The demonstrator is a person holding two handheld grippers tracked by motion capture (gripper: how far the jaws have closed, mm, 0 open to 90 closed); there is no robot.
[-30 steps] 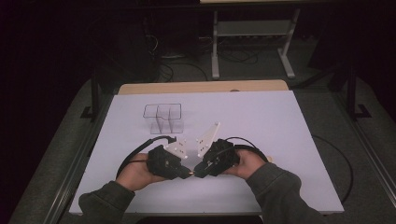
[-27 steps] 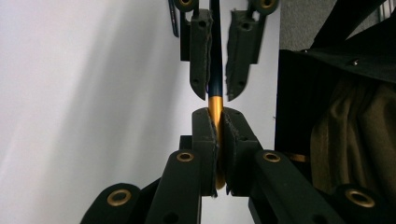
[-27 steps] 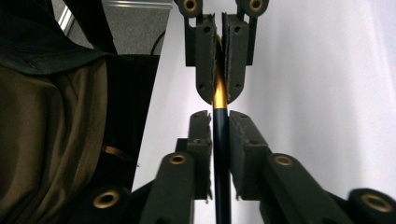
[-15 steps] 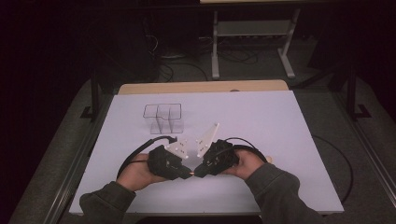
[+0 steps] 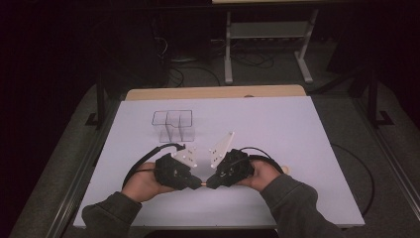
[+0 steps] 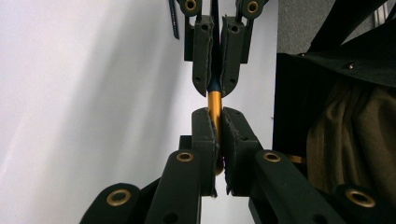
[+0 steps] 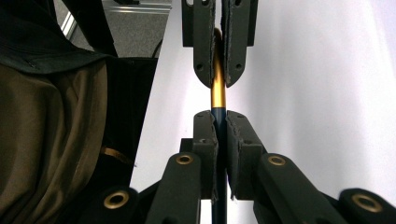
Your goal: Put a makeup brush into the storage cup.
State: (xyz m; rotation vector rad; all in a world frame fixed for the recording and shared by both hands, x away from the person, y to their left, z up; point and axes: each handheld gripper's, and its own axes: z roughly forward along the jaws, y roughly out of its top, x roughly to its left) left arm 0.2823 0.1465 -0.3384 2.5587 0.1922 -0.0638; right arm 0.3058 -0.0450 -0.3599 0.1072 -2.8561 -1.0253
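Note:
A slim pen with a gold half and a dark blue half hangs level just above the white table sheet, near its front edge. My left gripper and right gripper point at each other, tip to tip. In the left gripper view my left gripper is shut on the gold half, its jaws having just closed a touch tighter, and the right gripper faces it. In the right gripper view my right gripper is shut on the dark blue half, with the gold half running into the left gripper.
A clear plastic box with compartments stands on the sheet behind the left hand. Black cables loop from both grippers across the sheet. Olive sleeves come in from the bottom. A metal stand is on the floor beyond the table.

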